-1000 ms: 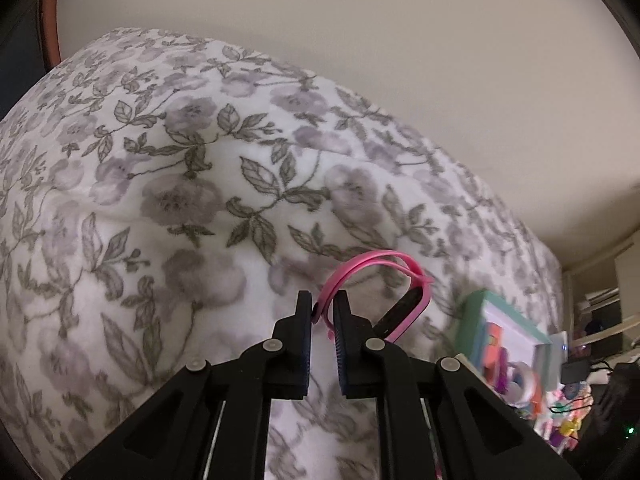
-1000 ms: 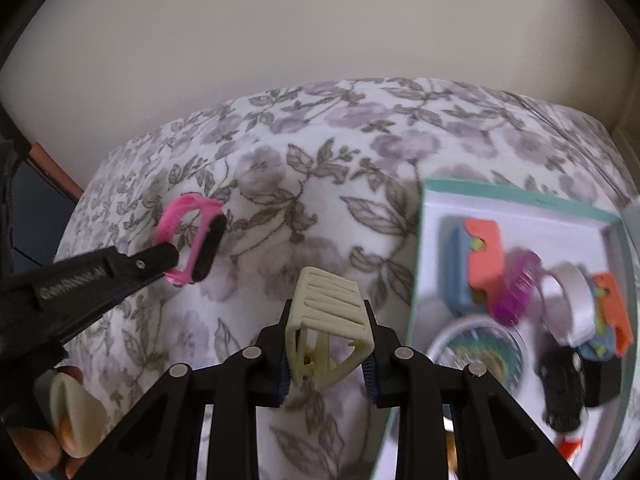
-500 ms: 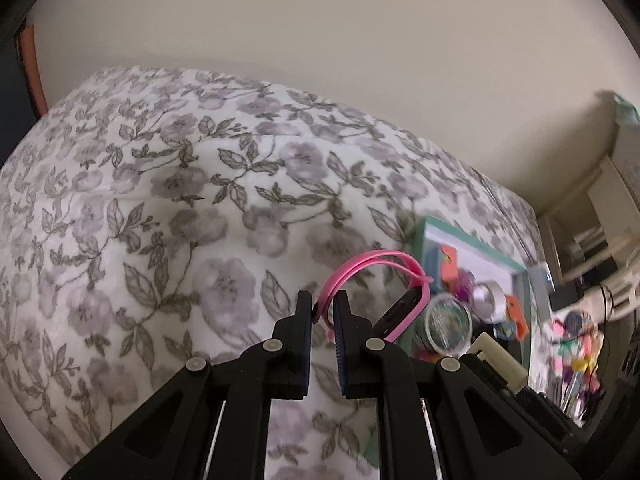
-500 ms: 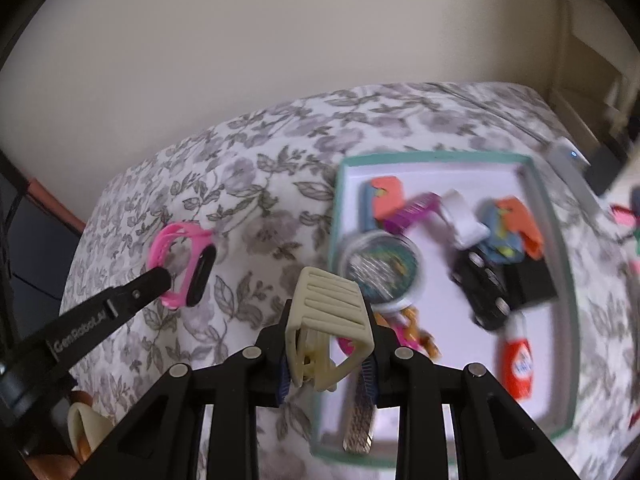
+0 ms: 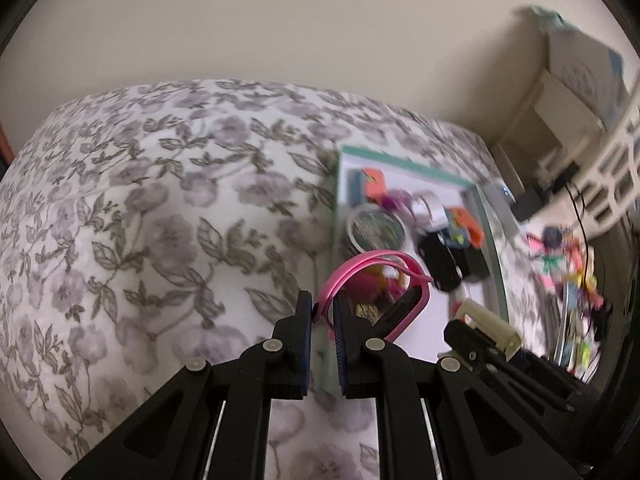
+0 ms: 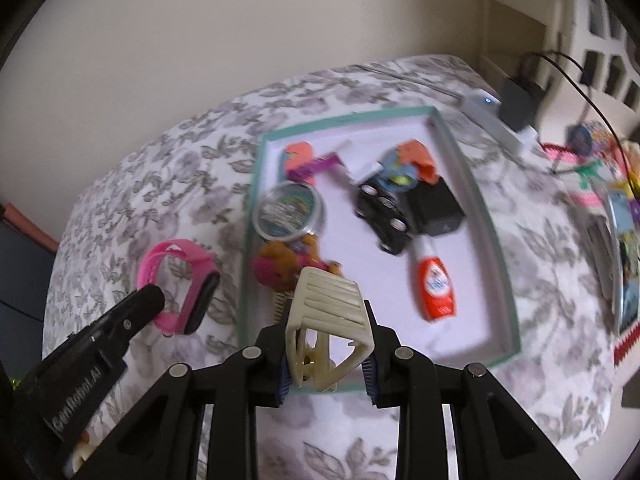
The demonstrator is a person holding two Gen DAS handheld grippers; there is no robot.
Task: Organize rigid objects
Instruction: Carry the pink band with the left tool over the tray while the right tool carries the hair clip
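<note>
My left gripper is shut on the strap of a pink watch band, which hangs just above the near left edge of a teal-rimmed tray. From the right wrist view the pink watch band and the left gripper sit left of the tray. My right gripper is shut on a cream hair claw clip over the tray's near edge. In the tray lie a black toy car, a round tin, a red tube and other small items.
A floral bedspread covers the surface under the tray. To the right lie colourful trinkets, a white power strip with a black plug and cable, and a white lattice basket by the wall.
Both grippers have swept toward the tray with their loads; the tray now sits under and beside them. Each wrist has rolled somewhat. Neither grip has altered.
</note>
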